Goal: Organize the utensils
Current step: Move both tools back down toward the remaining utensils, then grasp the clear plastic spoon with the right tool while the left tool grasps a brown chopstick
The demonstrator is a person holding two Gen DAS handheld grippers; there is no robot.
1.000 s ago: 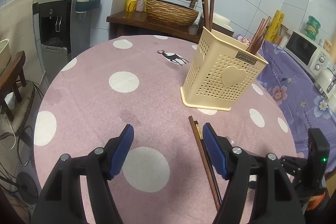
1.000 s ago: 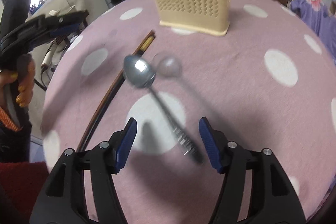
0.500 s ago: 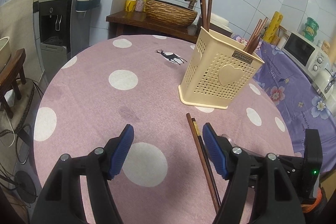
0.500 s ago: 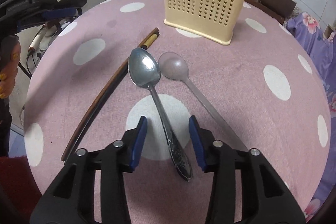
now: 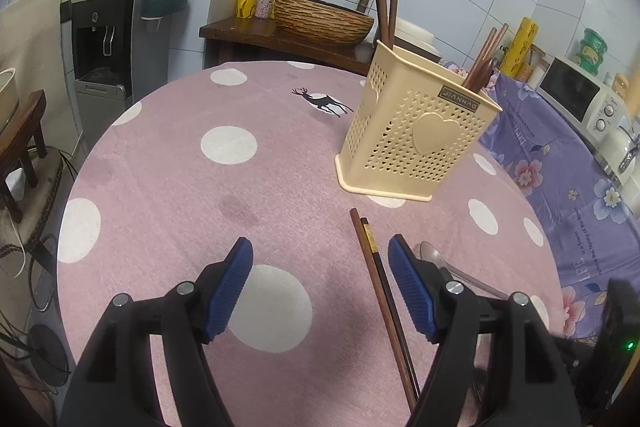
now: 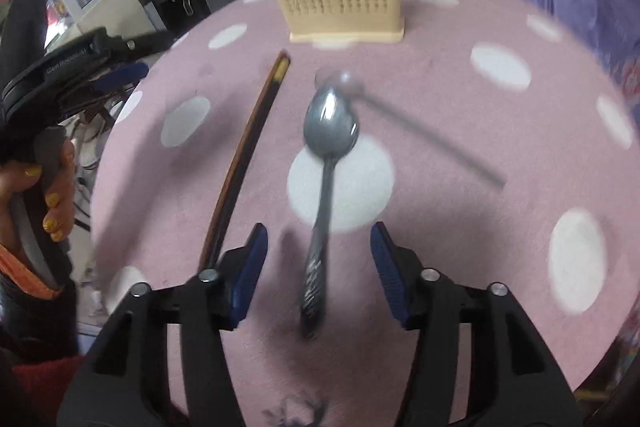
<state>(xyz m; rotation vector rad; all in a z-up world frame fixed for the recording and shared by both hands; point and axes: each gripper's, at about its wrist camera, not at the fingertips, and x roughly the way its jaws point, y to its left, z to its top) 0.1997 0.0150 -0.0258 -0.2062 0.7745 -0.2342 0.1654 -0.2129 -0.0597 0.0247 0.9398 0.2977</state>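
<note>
Spoon (image 6: 329, 163) lies between the right gripper's (image 6: 316, 267) just-opening jaws — pads apart.

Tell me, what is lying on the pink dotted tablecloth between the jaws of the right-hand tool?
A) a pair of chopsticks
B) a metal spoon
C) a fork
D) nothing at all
B: in the right wrist view the metal spoon lies with its handle between the open jaws of the right gripper, untouched by the blue pads, while the chopsticks lie off to the side.

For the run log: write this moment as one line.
left gripper: open, empty | right gripper: jaws just opening, astride spoon, no grip | chopsticks: on table
</note>
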